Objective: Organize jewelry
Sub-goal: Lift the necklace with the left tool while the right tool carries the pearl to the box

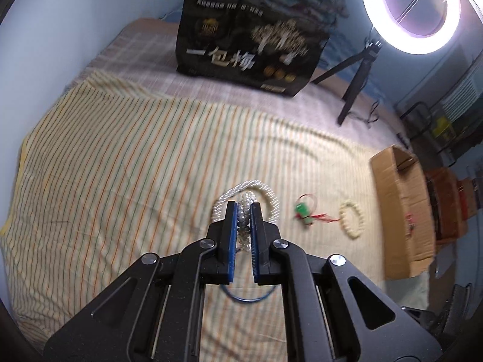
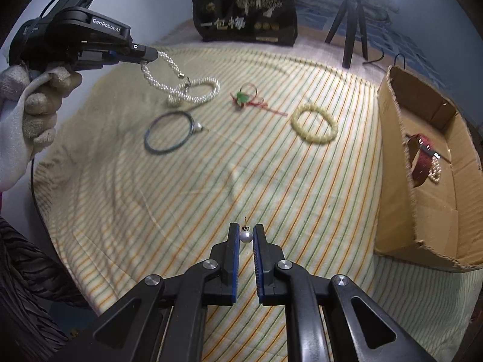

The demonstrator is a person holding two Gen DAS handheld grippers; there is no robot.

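My left gripper is shut on a white pearl necklace. In the right wrist view that gripper holds the necklace lifted, its lower loop still on the striped cloth. My right gripper is shut on a pearl earring above the cloth. On the cloth lie a blue bangle with a second pearl earring at its edge, a red-and-green charm and a cream bead bracelet. An open cardboard box at the right holds several jewelry pieces.
A black printed bag stands at the back of the bed. A ring light on a tripod stands at the back right. A wall runs along the left side. The striped cloth covers the bed.
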